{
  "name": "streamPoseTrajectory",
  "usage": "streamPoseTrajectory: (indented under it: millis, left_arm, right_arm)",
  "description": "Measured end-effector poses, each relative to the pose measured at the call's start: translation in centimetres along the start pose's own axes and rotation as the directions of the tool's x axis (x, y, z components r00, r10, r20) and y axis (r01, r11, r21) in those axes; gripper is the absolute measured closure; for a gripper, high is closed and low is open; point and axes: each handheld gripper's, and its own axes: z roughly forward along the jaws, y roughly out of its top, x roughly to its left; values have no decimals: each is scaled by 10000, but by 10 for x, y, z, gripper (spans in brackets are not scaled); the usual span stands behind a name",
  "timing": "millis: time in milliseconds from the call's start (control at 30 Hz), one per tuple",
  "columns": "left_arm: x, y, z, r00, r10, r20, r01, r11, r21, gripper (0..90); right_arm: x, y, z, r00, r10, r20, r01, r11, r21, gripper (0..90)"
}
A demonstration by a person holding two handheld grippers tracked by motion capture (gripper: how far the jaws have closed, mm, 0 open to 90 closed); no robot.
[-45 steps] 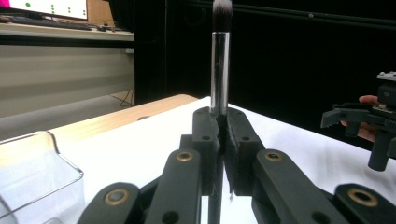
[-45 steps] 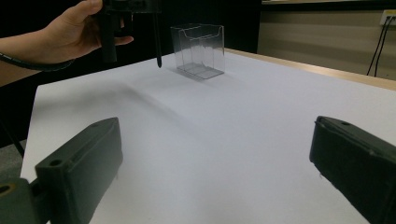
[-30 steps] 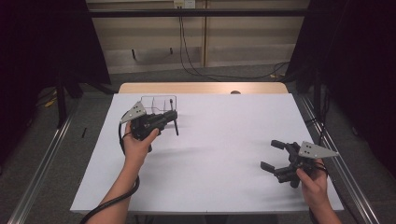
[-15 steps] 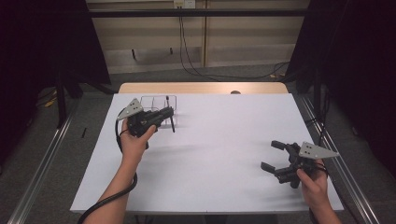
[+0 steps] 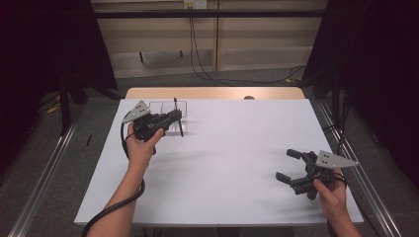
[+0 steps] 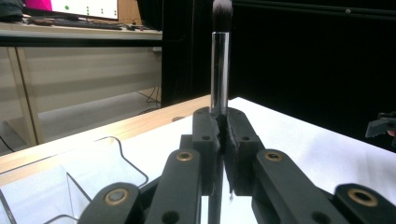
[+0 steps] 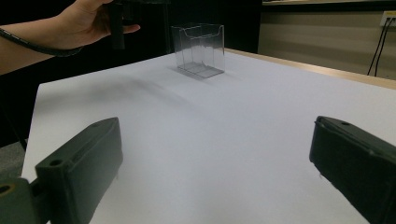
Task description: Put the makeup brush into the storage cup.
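1. Across the white table (image 5: 222, 163), clamped tight in the left gripper (image 5: 170, 117): a makeup brush (image 5: 178, 117), pinched low on its chrome ferrule (image 6: 220, 70), bristles up, handle hanging below the pads. Likely risk: a smooth round barrel slipping or swivelling between the closed pads, dropping short of its target.

2. Just beyond and beside those fingertips: a clear plastic holder (image 5: 168, 106), light and open-topped, seen upright from the right gripper view (image 7: 198, 44). Biggest hazard, as judged here: a clip of the thin rim by the handle's tip on the way down, tipping or skating the box across the slick sheet.

3. Well apart from all that, near the table's near right corner: the right gripper (image 5: 289, 165), fingers spread wide around nothing, bare sheet between the pads (image 7: 79, 163). No steadying touch on the holder, so any nudge goes unchecked.

4. Below the clamped pads: the slim dark handle, tilted rather than plumb in the high view. Probable trouble: entry at an angle, jamming against a wall or an inner divider, if any.

5. Trailing behind the left hand (image 5: 141, 145): the black cable (image 5: 111, 215), a smaller worry. Possible drag on the wrist during the final lowering, spoiling the aim.
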Motion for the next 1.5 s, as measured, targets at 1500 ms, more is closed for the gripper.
streamPoseTrajectory:
  millis: [1500]
  left_arm:
    - [21, 24, 4, 9971, 208, -730, -201, 9997, 100, 839]
  right_arm:
    - [0, 1, -1, 9999, -81, -70, 80, 9999, -66, 21]
